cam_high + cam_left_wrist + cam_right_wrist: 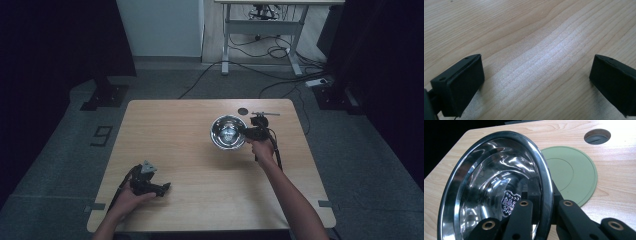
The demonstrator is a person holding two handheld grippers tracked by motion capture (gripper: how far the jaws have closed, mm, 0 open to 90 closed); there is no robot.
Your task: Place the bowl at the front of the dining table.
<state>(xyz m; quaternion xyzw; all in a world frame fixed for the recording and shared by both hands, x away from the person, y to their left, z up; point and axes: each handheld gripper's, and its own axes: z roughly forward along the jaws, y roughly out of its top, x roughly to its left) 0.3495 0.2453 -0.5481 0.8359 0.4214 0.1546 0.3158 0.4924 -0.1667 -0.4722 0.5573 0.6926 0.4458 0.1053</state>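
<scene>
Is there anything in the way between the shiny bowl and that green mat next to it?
Nothing visible. The right gripper is clamped on the rim of the steel bowl, tilting it up. The green mat lies flat and bare right behind it.

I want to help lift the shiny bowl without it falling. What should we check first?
1. Right hand-held gripper clamped on the bowl's rim, one jaw inside, one outside: ok.
2. Bowl empty: ok, only reflections show inside.
3. Bowl sitting level: not ok, the right gripper view shows it tipped up on its side.
4. Green mat bare and ready beside the bowl: ok.
5. Left hand-held gripper out of the way: ok, open and resting near the table's front left corner.
6. Grip firm enough not to slip: cannot tell.
</scene>
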